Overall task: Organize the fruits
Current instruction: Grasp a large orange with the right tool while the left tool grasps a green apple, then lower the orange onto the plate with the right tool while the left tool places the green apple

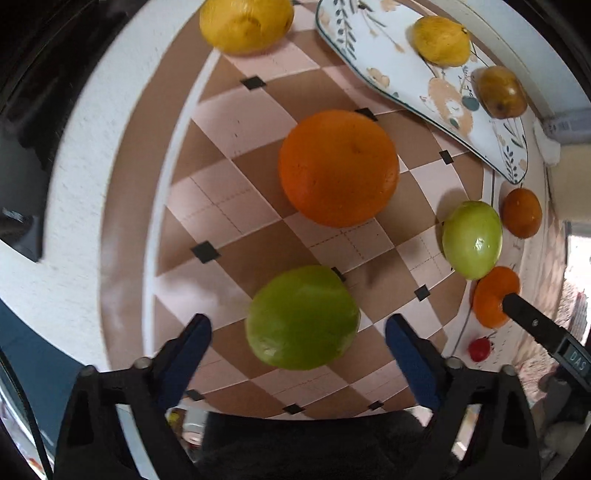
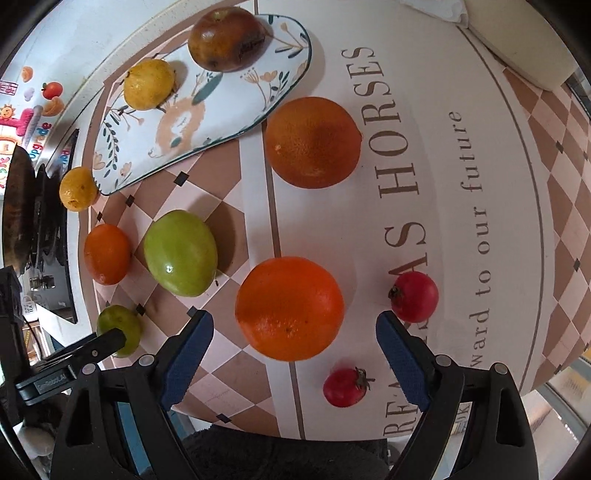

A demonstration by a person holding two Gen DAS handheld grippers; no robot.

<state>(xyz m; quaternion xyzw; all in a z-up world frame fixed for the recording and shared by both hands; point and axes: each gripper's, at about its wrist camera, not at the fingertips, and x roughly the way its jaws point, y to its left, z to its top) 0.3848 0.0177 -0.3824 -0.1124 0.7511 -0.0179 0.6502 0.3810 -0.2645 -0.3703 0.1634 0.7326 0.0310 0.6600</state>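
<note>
My left gripper (image 1: 298, 332) is open, its blue pads on either side of a green lime (image 1: 302, 317) without touching it. An orange (image 1: 338, 167) lies just beyond it. My right gripper (image 2: 294, 334) is open around a bright orange (image 2: 290, 308), not touching. A floral oval plate (image 2: 221, 107) holds a yellow lemon (image 2: 149, 84) and a brown fruit (image 2: 226, 38). In the right wrist view a darker orange (image 2: 313, 142), a green mango (image 2: 180, 253) and two small red fruits (image 2: 415, 296) (image 2: 345, 386) lie on the cloth.
The checkered tablecloth (image 1: 240, 206) covers a round table. A second lemon (image 1: 245, 23) lies at the far edge. The other gripper's finger (image 1: 532, 321) reaches in from the right by a small orange (image 1: 493, 295). A dark stove (image 2: 22, 206) stands off the left.
</note>
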